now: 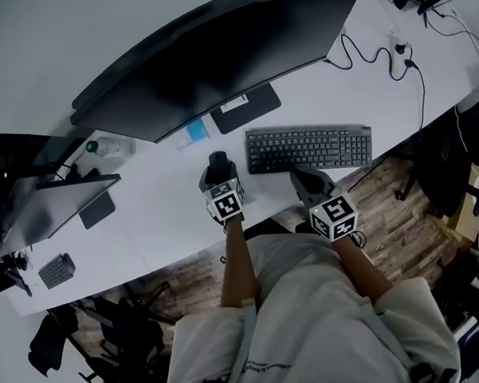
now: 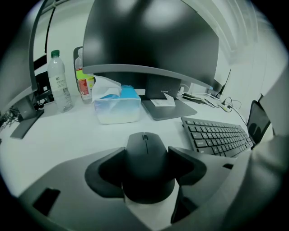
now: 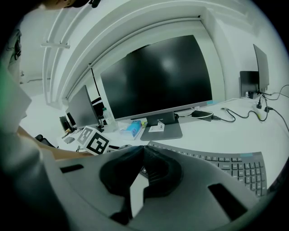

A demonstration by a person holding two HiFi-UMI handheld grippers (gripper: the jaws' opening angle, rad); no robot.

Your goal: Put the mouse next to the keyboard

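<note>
Probably light, rigid and slick-shelled, the black mouse (image 2: 145, 169) suits a pinch across its flanks, where the left gripper (image 2: 146, 155) clasps it; the right gripper (image 3: 141, 159) is clenched, empty

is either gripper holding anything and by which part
The left gripper holds the mouse by its sides, near the back end. The right gripper is shut and empty.

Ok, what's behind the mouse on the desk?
Behind the mouse sits a blue-and-white pack, then the monitor stand; a clear bottle stands further left. The pack and monitor cover whatever lies beyond them.
</note>
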